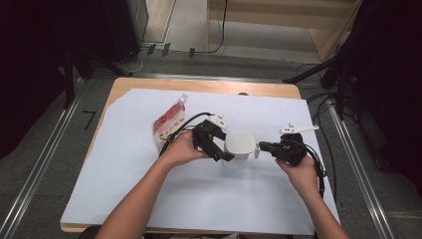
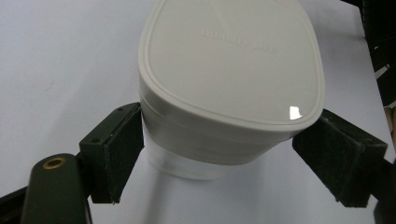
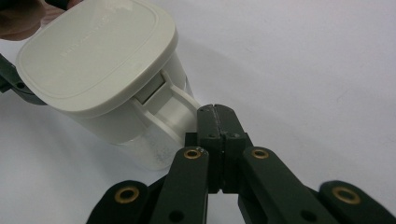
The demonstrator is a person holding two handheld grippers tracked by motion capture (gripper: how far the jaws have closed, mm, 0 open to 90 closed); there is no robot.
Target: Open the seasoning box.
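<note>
This looks like a lab for recordings: a table (image 1: 278,90) covered with white paper (image 1: 149,164), dark curtains (image 1: 30,64) on both sides, cables (image 1: 326,107) on the grey floor (image 1: 45,169).

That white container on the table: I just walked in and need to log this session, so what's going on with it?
A person works with a hand-held tool in each hand on the white container, which stands on the white sheet covering the table. The left tool clamps the container's body just under its closed lid. The right tool is shut, its tips at the latch flap on the lid's side; whether it pinches the flap is unclear. A red-and-white pouch lies behind the left hand.
</note>
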